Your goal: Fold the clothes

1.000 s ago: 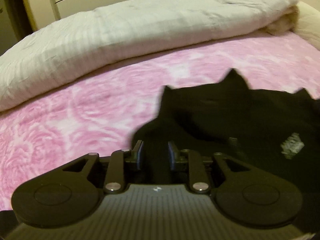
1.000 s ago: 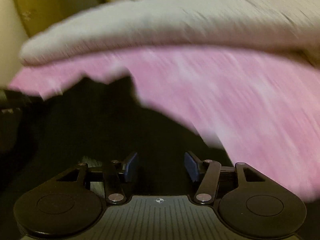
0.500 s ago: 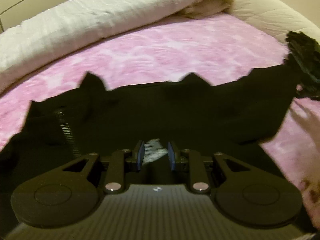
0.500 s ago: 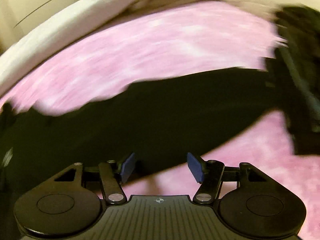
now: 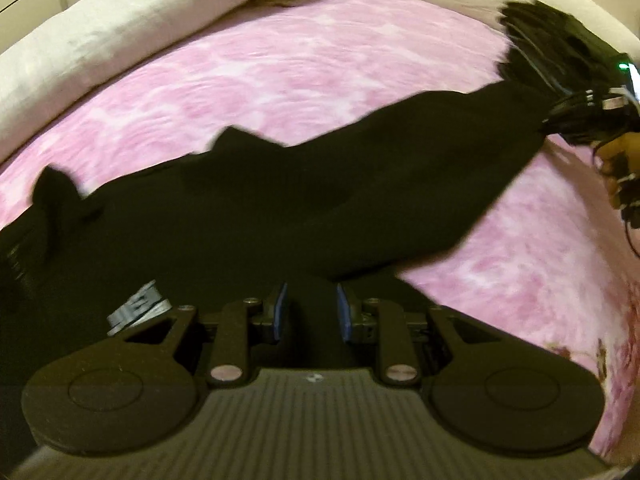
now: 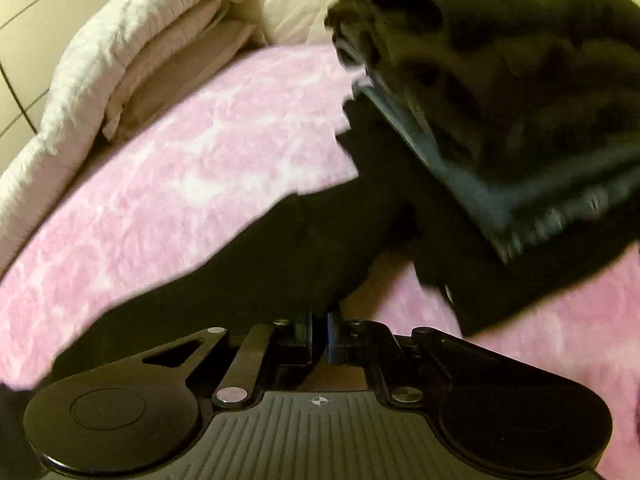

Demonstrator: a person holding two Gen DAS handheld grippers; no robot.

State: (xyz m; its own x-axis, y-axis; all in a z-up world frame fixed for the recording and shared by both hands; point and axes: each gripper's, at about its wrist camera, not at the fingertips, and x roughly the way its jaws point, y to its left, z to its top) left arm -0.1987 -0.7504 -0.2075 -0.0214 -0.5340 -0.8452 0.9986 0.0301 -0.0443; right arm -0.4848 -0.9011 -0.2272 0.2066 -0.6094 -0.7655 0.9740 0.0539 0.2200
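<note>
A black garment [image 5: 280, 208] lies spread across the pink bed cover [image 5: 304, 80], with a white label [image 5: 138, 308] near its lower left. My left gripper [image 5: 310, 312] is shut on the garment's near edge; black cloth fills the gap between the blue pads. My right gripper [image 6: 319, 334] is shut on another part of the black garment [image 6: 280, 248], its jaws nearly touching. In the left wrist view the right gripper [image 5: 592, 120] shows at the far right, at the garment's stretched end.
A stack of folded dark clothes [image 6: 500, 80] lies on the bed to the right, just past my right gripper. A rolled white quilt [image 6: 120, 60] and a beige pillow [image 6: 296, 4] lie along the bed's far side.
My right gripper has closed on the black garment and moved right toward the dark stack. The garment is now stretched out to the right. My left gripper stays shut on it.
</note>
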